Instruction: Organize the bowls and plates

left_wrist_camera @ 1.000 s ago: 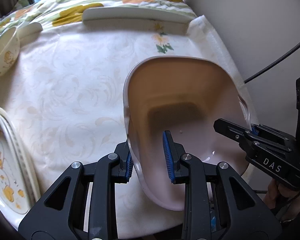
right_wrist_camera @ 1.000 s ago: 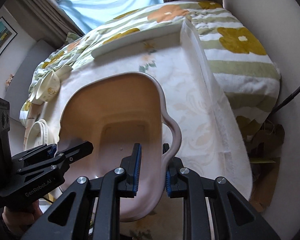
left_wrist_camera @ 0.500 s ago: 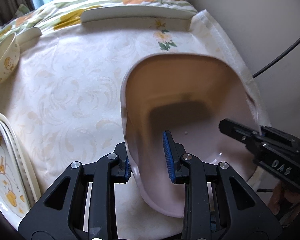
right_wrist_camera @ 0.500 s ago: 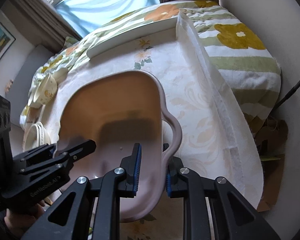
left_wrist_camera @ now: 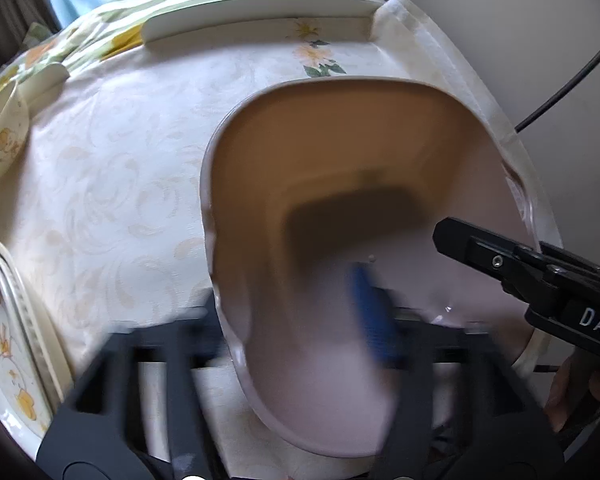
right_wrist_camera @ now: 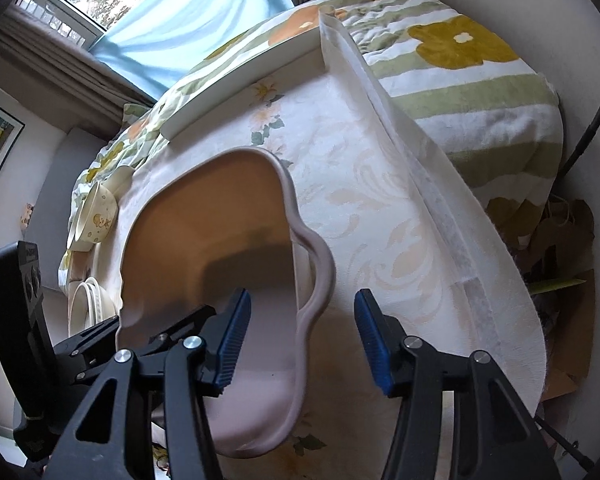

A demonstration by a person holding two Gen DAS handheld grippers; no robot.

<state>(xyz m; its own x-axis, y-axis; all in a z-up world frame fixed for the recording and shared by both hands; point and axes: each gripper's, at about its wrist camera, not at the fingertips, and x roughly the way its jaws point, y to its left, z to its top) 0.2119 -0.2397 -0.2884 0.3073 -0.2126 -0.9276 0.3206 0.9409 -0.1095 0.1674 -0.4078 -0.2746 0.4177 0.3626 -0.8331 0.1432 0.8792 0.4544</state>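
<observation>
Plates with a yellow cartoon print lie stacked at the table edge well to the left of the left tongs, and a small bowl with the same print rests tilted farther ahead on that side; the right wrist view shows that bowl and the plate stack beyond the far side of the basin. Between the 2 tongs sits a large pale pink plastic basin on a cream patterned tablecloth. The left tongs are blurred in their own view; their jaws have just been opening, with the basin's left rim between them, and the blue pad inside the basin stands clear of the wall. The right tongs have also just been opening: their blue pads stand apart on either side of the basin's right handle loop, neither pressing on it. Ahead of both tongs, along the far edge of the tablecloth, lies a flat white board, and behind it a flowered quilt in green, white and mustard. A black cable hangs to the right of the basin. A hand shows at the lower right of the left wrist view, under the right tongs.
</observation>
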